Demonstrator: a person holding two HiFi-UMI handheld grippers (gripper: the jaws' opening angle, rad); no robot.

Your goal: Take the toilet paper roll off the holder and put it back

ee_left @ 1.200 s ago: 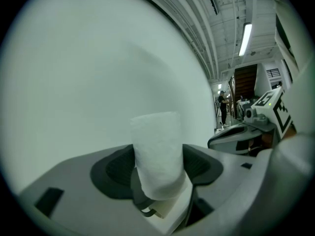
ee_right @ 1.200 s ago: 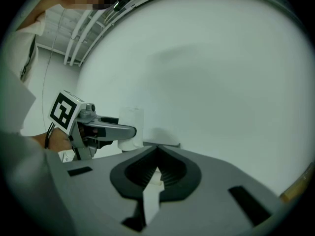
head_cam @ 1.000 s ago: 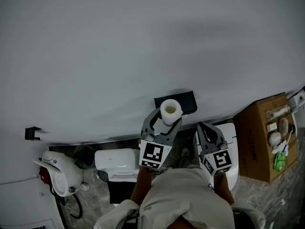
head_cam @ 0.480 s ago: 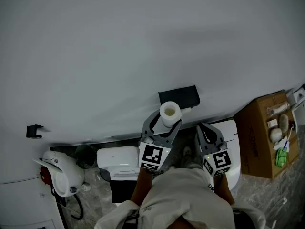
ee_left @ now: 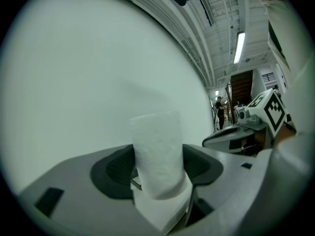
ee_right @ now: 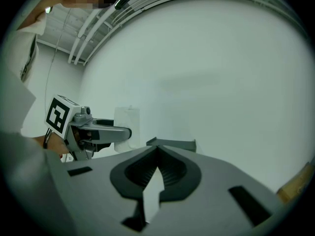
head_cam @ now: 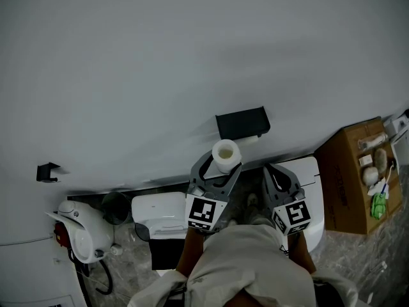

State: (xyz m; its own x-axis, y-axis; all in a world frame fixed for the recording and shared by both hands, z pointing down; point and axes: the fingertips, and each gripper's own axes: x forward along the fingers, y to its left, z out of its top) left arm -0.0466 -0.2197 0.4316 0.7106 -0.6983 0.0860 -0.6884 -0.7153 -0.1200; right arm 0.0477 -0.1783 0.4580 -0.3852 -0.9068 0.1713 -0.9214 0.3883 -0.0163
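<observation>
Your left gripper (head_cam: 223,161) pinches the toilet paper roll (ee_left: 157,151) clear below the centre-frame holder (head_cam: 243,121), right gripper (head_cam: 273,171) pressed together empty, so next align and reseat it

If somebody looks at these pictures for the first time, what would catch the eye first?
First comes the white toilet paper roll, standing upright between the fingers of the left gripper, close under the black holder on the pale wall. Beside it, the right gripper is shut and holds nothing. At the far right stands a brown cardboard box with small items on it.
</observation>
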